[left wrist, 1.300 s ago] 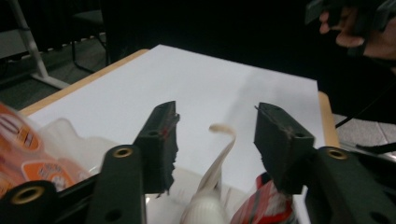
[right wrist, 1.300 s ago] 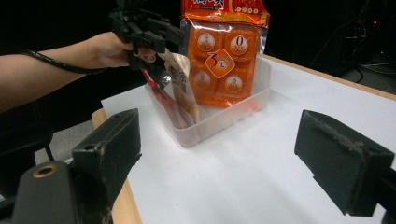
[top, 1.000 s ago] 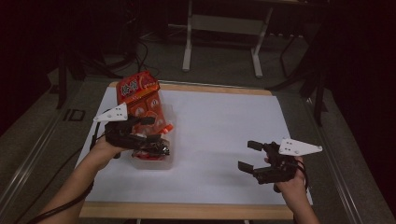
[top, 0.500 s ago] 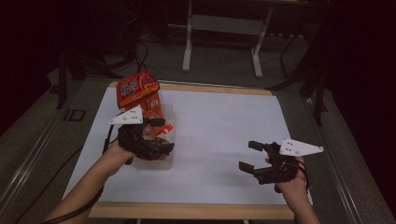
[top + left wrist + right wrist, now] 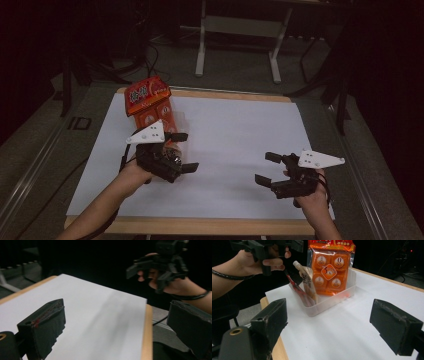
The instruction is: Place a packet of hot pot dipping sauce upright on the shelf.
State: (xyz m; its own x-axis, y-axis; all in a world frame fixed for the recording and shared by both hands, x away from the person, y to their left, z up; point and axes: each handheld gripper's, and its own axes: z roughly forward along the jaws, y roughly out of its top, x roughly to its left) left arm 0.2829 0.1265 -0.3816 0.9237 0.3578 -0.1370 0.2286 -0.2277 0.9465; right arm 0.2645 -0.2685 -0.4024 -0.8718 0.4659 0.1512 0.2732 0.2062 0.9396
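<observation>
Snacks sit at the far left of the white bench [image 5: 235, 130]: a clear plastic tub [image 5: 329, 301] holds an orange packet [image 5: 329, 270] standing upright against its far wall, with a pale spouted pouch [image 5: 308, 280] and a thin red-edged sachet [image 5: 298, 291] leaning beside it, as the right gripper view shows. In the high view the orange packet [image 5: 150, 100] rises at the bench's back left corner. Just in front of it the left hand-held gripper [image 5: 182, 152] hangs above the near end of the tub; its jaws have just been opening and now stand spread wide, with nothing between them. Well apart, near the bench's front right edge, the right hand-held gripper [image 5: 265, 170] is held in a hand [image 5: 312, 197], its jaws also spread and empty, pointing left toward the tub.
</observation>
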